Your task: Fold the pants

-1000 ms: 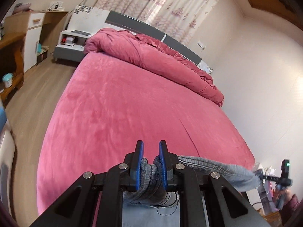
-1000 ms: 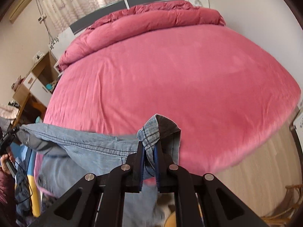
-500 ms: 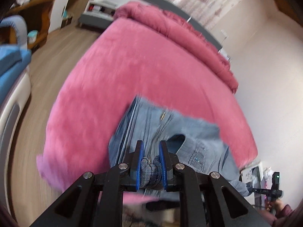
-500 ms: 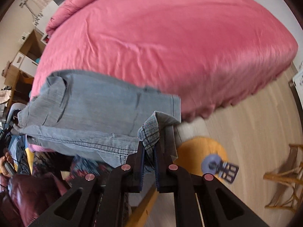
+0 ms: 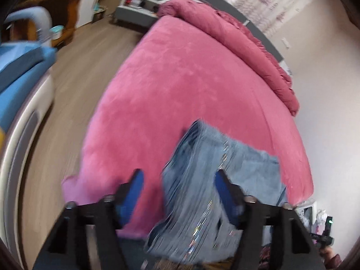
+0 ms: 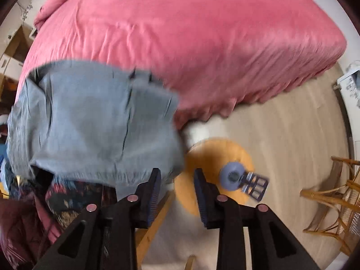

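Jeans (image 5: pixel 216 180) are seen laid over the near edge of the pink bed (image 5: pixel 191 85), the upper part spread on the bedcover, the lower part draped off the edge toward the floor. Both views are blurred by motion.

Left gripper (image 5: pixel 177 184): jaws wide apart; denim passes between them but is not pinched. Right gripper (image 6: pixel 177 182): jaws apart, nothing between them; the jeans (image 6: pixel 94 121) lie just to its left, a round orange stool (image 6: pixel 213 157) on the floor beyond.

Step judged: the garment is set down for spreading; no fold is made yet. Creases and a rumpled left side are noted in the right view.

Next move, as judged: the cloth is to be flattened and squared on the bed, then two edges are to be gripped so one half can be carried over the other. Which end hangs off the bed cannot be told.
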Motion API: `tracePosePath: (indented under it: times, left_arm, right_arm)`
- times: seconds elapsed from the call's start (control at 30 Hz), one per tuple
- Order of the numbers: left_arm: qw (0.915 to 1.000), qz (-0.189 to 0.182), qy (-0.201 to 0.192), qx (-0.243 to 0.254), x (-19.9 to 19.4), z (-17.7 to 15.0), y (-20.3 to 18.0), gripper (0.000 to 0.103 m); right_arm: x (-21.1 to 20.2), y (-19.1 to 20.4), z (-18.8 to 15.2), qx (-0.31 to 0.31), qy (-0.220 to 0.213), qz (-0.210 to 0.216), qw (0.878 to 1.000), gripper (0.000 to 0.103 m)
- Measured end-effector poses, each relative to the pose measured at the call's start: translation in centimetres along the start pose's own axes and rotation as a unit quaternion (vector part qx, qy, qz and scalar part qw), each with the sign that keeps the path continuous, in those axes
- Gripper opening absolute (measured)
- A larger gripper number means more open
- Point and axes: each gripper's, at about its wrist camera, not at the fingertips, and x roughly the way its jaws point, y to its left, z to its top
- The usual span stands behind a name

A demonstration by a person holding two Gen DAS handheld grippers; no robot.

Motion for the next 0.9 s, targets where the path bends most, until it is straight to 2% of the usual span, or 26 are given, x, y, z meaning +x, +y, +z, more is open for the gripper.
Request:
tracePosePath:
  times: [0.07,0.1,0.17,0.2,0.27,0.33,0.4,0.5,0.57,0.63,0.73,0.8,0.87,0.9]
  left_arm:
    - [0.9998,-0.012,0.010,0.015,2.0,1.5,-1.3,0.088]
    - [0.9997,-0.010,0.014,0.020,3.0,2.2,-1.8,0.088]
    - [0.9990,-0.015,0.031,0.029,5.5,3.4,-2.7,0.088]
    - [0.9982,-0.019,0.046,0.033,7.0,3.9,-3.1,0.088]
    - [0.9974,-0.013,0.060,0.036,8.7,4.4,-3.5,0.089]
    - [0.9964,0.001,0.071,0.045,10.4,4.6,-3.9,0.090]
    - [0.9957,0.014,0.071,0.058,11.3,4.7,-4.0,0.103]
    - [0.9943,0.023,0.088,0.057,12.5,4.9,-4.0,0.103]
    - [0.9931,0.031,0.094,0.062,13.0,5.0,-4.4,0.103]
    - [0.9915,0.035,0.107,0.066,13.8,5.2,-4.8,0.103]
    - [0.9907,0.034,0.120,0.053,14.7,5.3,-4.9,0.100]
    - [0.9905,0.035,0.125,0.045,15.5,5.3,-5.0,0.084]
    - [0.9893,0.051,0.125,0.056,16.2,5.1,-5.3,0.079]
    - [0.9889,0.054,0.121,0.068,16.4,5.0,-5.5,0.073]
  right_arm:
    - [-1.1,0.7,1.5,-0.014,-0.031,0.008,0.999,0.044]
    - [-1.2,1.0,2.2,-0.021,-0.034,0.023,0.999,0.048]
    - [-0.4,1.7,3.5,-0.029,-0.031,0.070,0.997,0.062]
    - [0.1,1.9,3.8,-0.024,-0.026,0.089,0.995,0.065]
    - [2.2,1.8,4.3,-0.015,-0.007,0.122,0.992,0.075]
    - [4.2,0.9,4.5,0.006,-0.007,0.135,0.991,0.076]
    - [5.9,-0.2,4.6,0.032,-0.005,0.153,0.988,0.077]
    - [7.9,-1.3,5.0,0.042,-0.011,0.143,0.989,0.080]
    - [8.2,-1.4,5.7,0.028,-0.020,0.141,0.989,0.080]
    - [8.2,-0.1,6.4,-0.022,-0.029,0.126,0.991,0.081]
    - [7.9,2.5,7.6,-0.100,-0.027,0.112,0.988,0.081]
    - [7.9,4.4,8.3,-0.147,-0.022,0.112,0.983,0.081]
    - [8.2,6.2,8.8,-0.194,-0.016,0.093,0.976,0.082]
    - [8.3,6.9,9.2,-0.212,-0.019,0.080,0.974,0.082]
